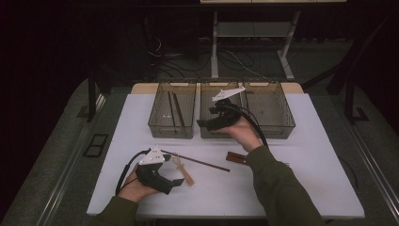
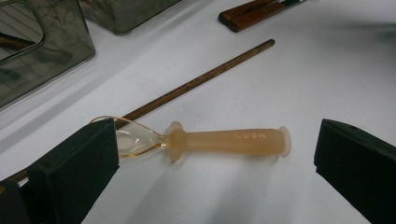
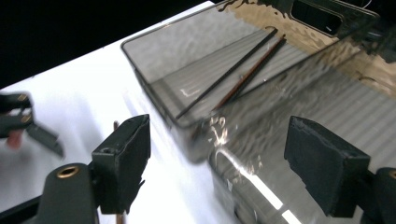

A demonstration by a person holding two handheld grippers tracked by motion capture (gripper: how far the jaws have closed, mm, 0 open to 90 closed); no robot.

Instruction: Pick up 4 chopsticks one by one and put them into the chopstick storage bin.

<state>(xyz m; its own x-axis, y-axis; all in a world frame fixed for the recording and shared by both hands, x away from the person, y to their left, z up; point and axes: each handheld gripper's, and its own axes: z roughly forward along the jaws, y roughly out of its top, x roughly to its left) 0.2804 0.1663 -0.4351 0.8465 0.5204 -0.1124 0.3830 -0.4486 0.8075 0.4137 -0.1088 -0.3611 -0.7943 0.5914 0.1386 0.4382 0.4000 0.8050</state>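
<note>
Overhead: dark room, grey carpet floor [image 1: 51, 155], cables [image 1: 164, 56], desk legs behind. White counter [image 1: 301, 188] carrying three smoky bins [image 1: 171, 125], chopsticks in leftmost. Left gripper [image 1: 175, 182] jaws released, straddling amber spoon [image 2: 229, 141] beside loose chopstick [image 1: 202, 162]. Right gripper [image 1: 203, 123] jaws released, empty, over middle bin.
</note>
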